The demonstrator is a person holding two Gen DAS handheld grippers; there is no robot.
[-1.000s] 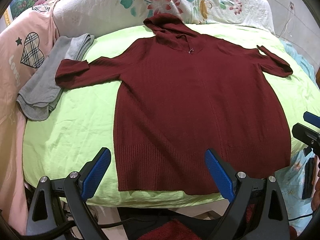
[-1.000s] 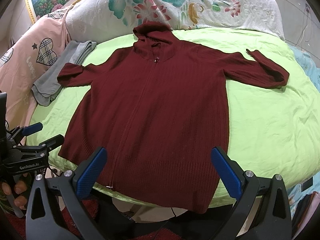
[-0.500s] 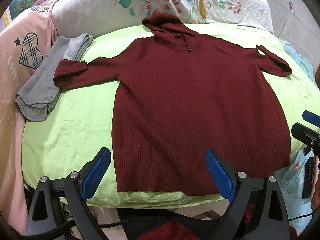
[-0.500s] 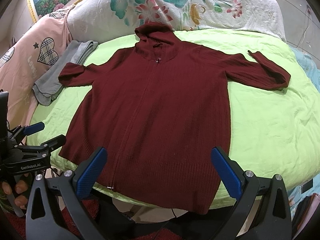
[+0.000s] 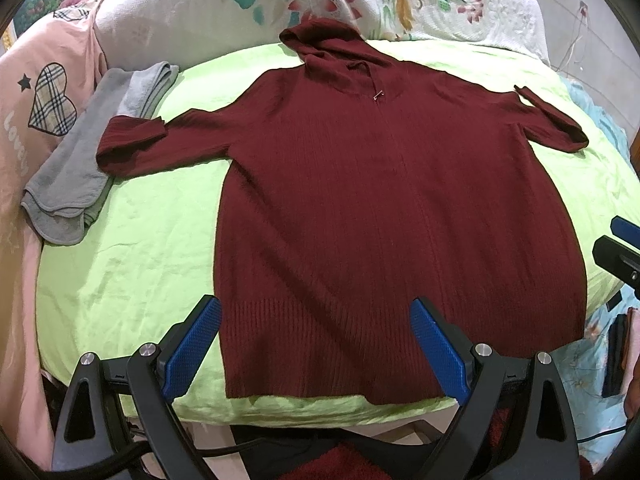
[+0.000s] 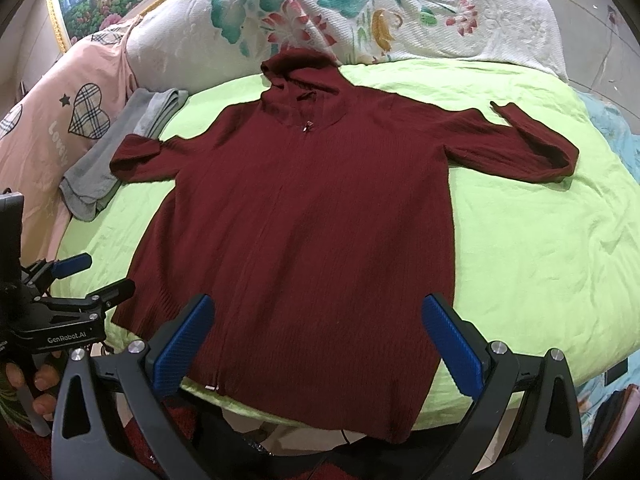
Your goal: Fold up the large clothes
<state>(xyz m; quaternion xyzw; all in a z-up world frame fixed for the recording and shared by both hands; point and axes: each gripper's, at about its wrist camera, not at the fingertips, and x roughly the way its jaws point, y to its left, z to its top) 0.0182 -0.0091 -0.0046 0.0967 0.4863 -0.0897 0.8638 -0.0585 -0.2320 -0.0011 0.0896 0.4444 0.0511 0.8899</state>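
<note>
A dark red hooded zip sweater (image 5: 384, 208) (image 6: 320, 216) lies spread flat, front up, on a lime-green sheet, hood toward the pillows and both sleeves stretched out sideways. My left gripper (image 5: 316, 344) hovers open over the hem near the sweater's left corner, holding nothing. My right gripper (image 6: 320, 340) is open above the hem's middle and right part, also holding nothing. In the right wrist view the left gripper (image 6: 80, 276) shows at the left edge, held by a hand. In the left wrist view the right gripper's fingertips (image 5: 624, 248) poke in at the right edge.
A folded grey garment (image 5: 92, 160) (image 6: 120, 152) lies under the left cuff. A pink quilt with a plaid heart (image 5: 44, 112) runs along the left side. Floral pillows (image 6: 360, 12) line the far end. The green sheet (image 6: 540, 248) lies bare right of the sweater.
Both grippers have edged slightly forward and down toward the hem; the sweater has not moved and both stay open.
</note>
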